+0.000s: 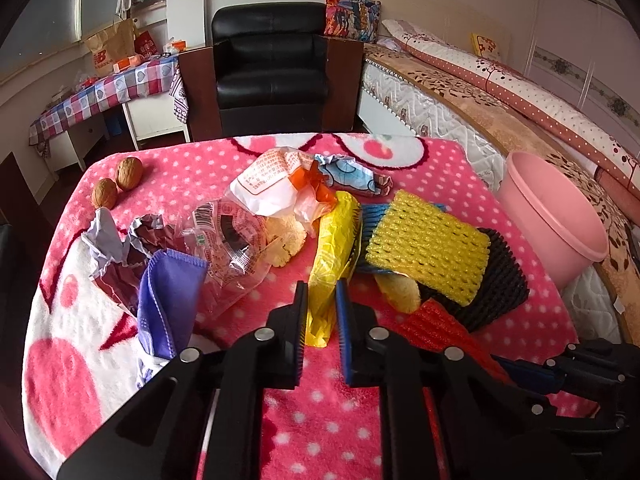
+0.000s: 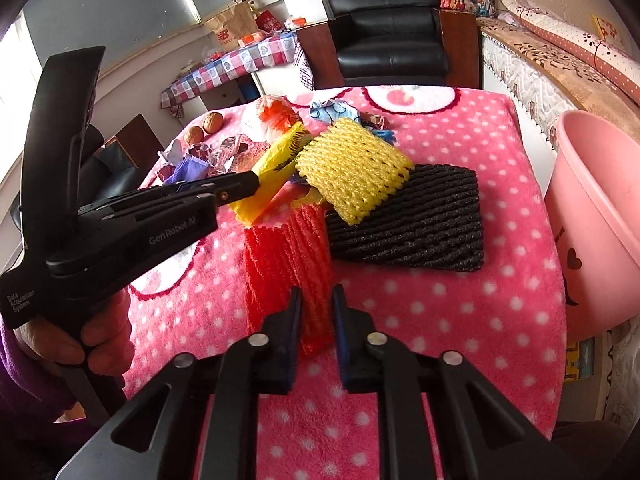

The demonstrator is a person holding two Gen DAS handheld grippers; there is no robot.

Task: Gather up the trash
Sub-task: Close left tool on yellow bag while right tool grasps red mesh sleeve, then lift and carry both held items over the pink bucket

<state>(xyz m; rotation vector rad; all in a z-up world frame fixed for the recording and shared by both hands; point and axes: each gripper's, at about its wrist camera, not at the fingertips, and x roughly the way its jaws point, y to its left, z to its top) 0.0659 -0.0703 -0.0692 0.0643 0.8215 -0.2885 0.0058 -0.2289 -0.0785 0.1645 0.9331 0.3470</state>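
Trash lies on a pink dotted blanket (image 1: 320, 420). My left gripper (image 1: 322, 292) is shut on the near end of a yellow plastic bag (image 1: 334, 248), also seen in the right wrist view (image 2: 272, 168) under the left gripper's fingers (image 2: 240, 188). My right gripper (image 2: 316, 300) is shut on the near end of a red foam net (image 2: 288, 256), which also shows in the left wrist view (image 1: 440, 328). A yellow foam net (image 2: 352, 168) lies on a black foam net (image 2: 420, 220). A pink bin (image 2: 596, 220) stands at the table's right edge.
Crumpled wrappers (image 1: 232, 240), a purple cloth (image 1: 168, 300), a white-orange bag (image 1: 276, 184) and two walnuts (image 1: 118, 184) lie at the left and back. A black armchair (image 1: 272, 68) and a bed (image 1: 500, 92) stand behind the table.
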